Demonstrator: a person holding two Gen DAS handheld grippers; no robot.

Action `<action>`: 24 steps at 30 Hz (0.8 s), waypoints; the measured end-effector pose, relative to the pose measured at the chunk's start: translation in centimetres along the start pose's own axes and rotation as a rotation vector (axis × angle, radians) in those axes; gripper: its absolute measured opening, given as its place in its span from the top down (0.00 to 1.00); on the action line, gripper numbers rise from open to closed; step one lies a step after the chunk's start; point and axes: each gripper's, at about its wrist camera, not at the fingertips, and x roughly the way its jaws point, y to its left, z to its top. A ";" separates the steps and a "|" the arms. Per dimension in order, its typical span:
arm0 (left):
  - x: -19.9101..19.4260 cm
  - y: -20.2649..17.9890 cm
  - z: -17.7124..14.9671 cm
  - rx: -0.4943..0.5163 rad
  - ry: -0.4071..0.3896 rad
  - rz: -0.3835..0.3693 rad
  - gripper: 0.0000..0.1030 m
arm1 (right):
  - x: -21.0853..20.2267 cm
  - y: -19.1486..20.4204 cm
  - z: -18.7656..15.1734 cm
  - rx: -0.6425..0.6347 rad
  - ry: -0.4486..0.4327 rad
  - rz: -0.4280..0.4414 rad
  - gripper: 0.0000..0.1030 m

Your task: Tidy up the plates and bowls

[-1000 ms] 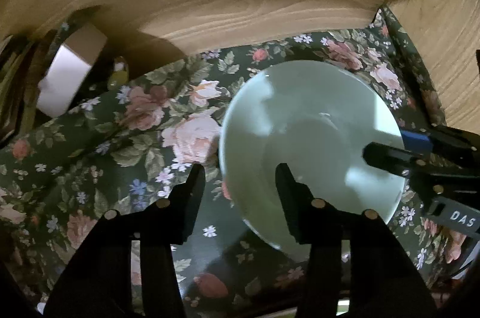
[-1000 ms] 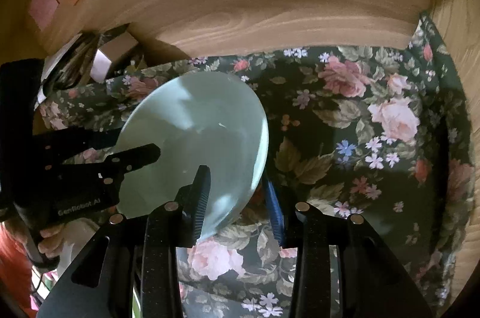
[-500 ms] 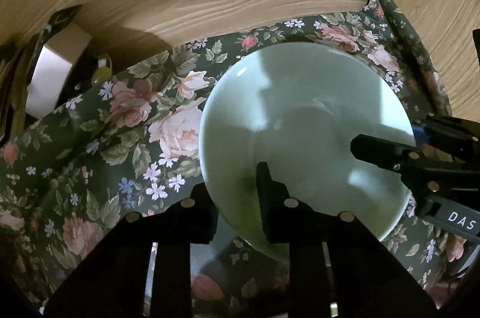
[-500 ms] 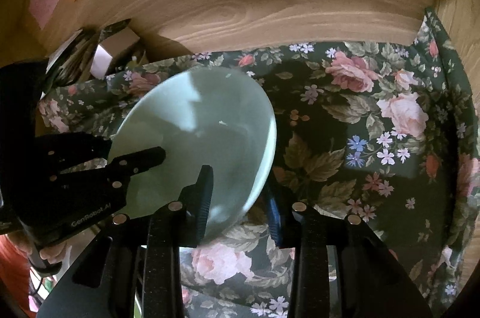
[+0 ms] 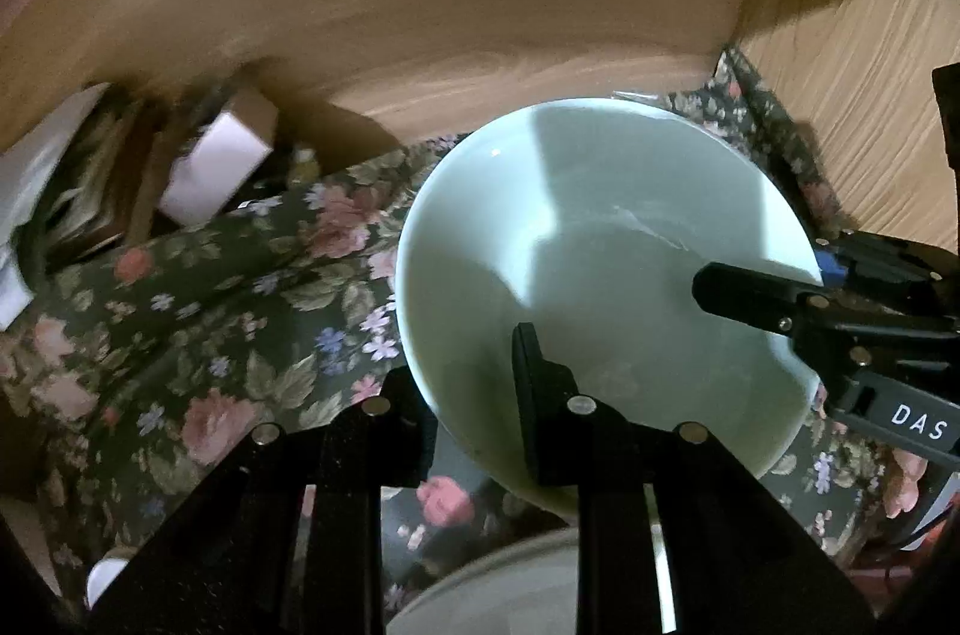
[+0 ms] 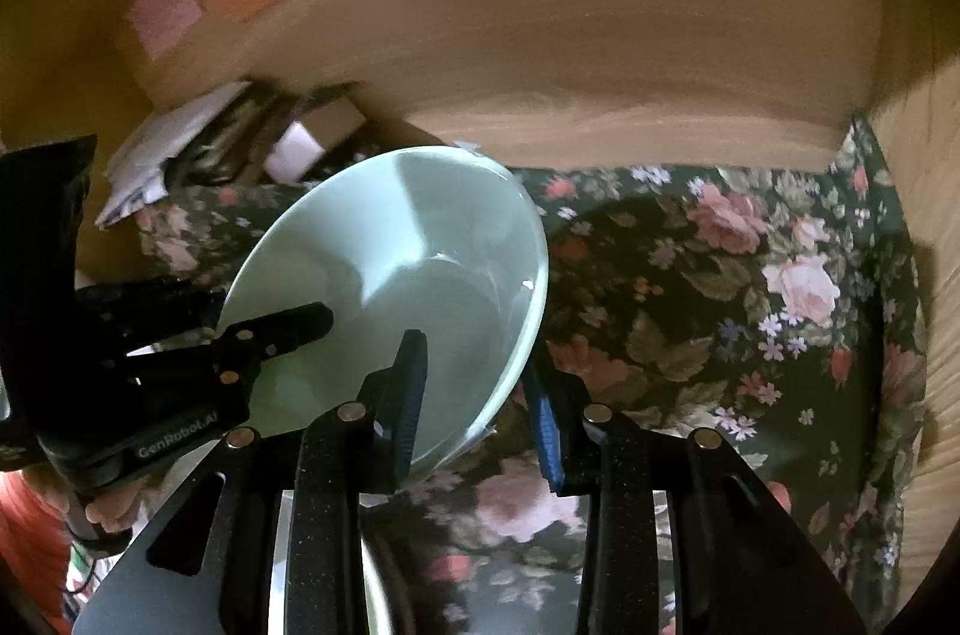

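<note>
- Now the bowl (image 5: 600, 275) sits higher against the wooden wall (image 5: 480, 5) than a second ago, lifted off the floral cloth (image 5: 210, 311).
- Left gripper (image 5: 468, 395): jaws have narrowed and pinch the bowl's near rim, one finger inside, one outside.
- Right gripper (image 6: 480, 389): jaws still straddle the opposite rim; full contact unclear.
- A second dish's pale rim (image 5: 510, 575) has come into view below the jaws.

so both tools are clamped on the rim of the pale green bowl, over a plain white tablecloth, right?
Not quite: the cloth is dark green with a floral print, as the right wrist view shows. The rest holds: the left tool and right tool each grip the rim of the pale green bowl.
</note>
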 end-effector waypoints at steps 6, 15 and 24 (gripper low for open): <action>-3.0 1.5 -1.4 -0.035 -0.044 0.015 0.78 | -1.2 2.7 -0.3 -0.040 -0.028 0.025 0.71; -7.5 3.7 -5.1 -0.096 -0.105 0.049 0.78 | -2.2 7.7 -1.4 -0.112 -0.049 0.059 0.71; -11.5 6.9 -8.9 -0.159 -0.151 0.097 0.78 | -1.7 12.8 -2.2 -0.193 -0.042 0.128 0.71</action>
